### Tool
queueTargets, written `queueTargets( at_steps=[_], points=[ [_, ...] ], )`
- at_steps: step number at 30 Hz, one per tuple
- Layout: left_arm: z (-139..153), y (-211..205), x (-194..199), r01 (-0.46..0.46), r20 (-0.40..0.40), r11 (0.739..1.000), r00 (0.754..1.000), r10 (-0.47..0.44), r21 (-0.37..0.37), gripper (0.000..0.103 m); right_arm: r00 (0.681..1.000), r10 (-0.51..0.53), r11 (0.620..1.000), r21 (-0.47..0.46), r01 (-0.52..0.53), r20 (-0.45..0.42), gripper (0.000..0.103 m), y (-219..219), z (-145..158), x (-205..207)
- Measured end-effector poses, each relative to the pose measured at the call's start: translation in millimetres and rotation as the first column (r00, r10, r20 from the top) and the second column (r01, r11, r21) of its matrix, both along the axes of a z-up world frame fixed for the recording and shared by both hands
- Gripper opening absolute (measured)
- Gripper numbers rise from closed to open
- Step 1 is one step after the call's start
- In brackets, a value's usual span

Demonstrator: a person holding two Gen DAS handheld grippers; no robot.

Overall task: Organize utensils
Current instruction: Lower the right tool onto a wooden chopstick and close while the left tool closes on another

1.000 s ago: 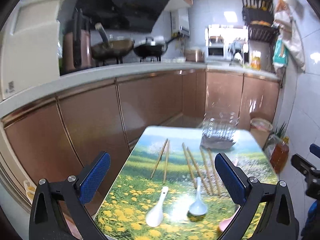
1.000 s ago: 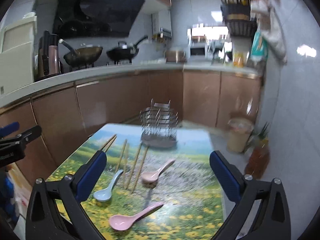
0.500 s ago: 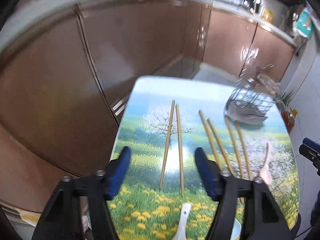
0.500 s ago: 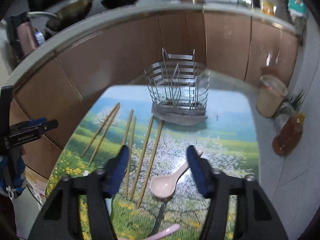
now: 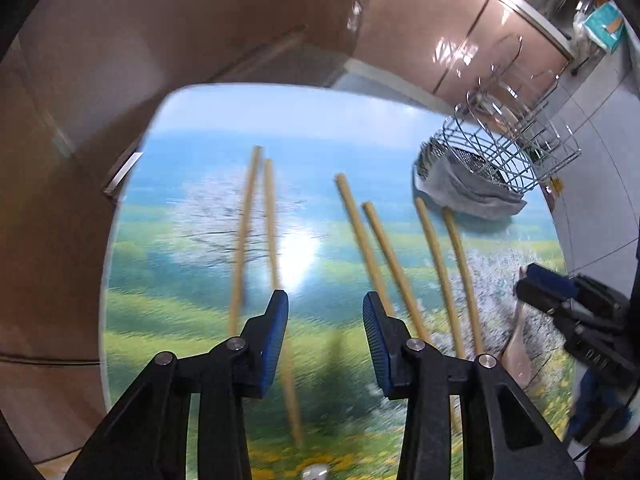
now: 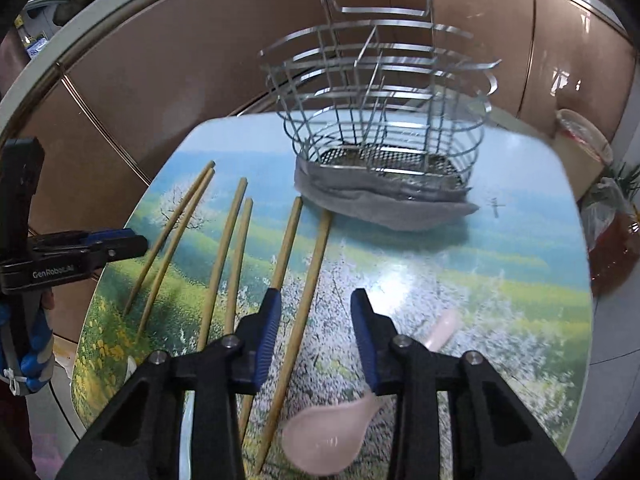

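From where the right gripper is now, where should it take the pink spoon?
Probably the handle, not the bowl. The pink spoon lies flat, its slim handle running up and right past the closing jaws of the right gripper. Come from above with the jaws across it.

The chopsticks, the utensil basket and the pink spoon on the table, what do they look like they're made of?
Chopsticks: probably bamboo or wood, going by the matte tan, unpainted sticks. Utensil basket: metal wire, likely steel, shiny silver with a perforated floor; it sits on a grey cloth. Pink spoon: glossy and smooth with a thick bowl, so ceramic or melamine; the blurred view cannot settle which.
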State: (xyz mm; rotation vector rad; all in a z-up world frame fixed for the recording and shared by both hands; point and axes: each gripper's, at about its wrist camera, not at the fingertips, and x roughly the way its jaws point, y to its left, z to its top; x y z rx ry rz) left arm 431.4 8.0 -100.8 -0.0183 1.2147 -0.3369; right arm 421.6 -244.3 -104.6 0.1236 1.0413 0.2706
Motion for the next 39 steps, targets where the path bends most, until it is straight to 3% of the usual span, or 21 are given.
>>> queueTargets(
  at_steps=[9, 25, 27, 30, 31, 39],
  points=[
    [-27, -41, 27, 0.022, -0.064, 0.998, 0.998, -0.018, 0.057, 0.038, 0.998, 0.025, 1.000, 0.007, -0.024, -0.058, 0.031, 9, -22, 22],
    [-54, -59, 53, 0.010, -0.104, 0.991, 0.995, 0.004, 0.135, 0.037, 0.995, 0.063, 0.994, -0.089, -0.070, -0.077, 0.030, 43, -50, 51],
    [-53, -62, 57, 0.009, -0.104, 0.989, 0.995, 0.007, 0.149, 0.033, 0.995, 0.070, 0.989, -0.127, -0.079, -0.068, 0.017, 48, -52, 55],
    [-53, -66, 61, 0.011, -0.100, 0.984, 0.995, 0.007, 0.176, 0.012, 0.993, 0.094, 0.984, -0.144, -0.104, -0.079, 0.008, 52, -55, 56],
    [-53, -66, 61, 0.015, -0.104, 0.985, 0.995, 0.003, 0.172, 0.010, 0.991, 0.104, 0.982, -0.151, -0.115, -0.081, 0.008, 54, -56, 55],
    [-53, -65, 38, 0.075, -0.102, 0.978, 0.993, -0.056, 0.197, 0.007, 0.979, 0.173, 0.968, -0.167, -0.189, -0.108, 0.007, 71, -59, 45]
  ],
)
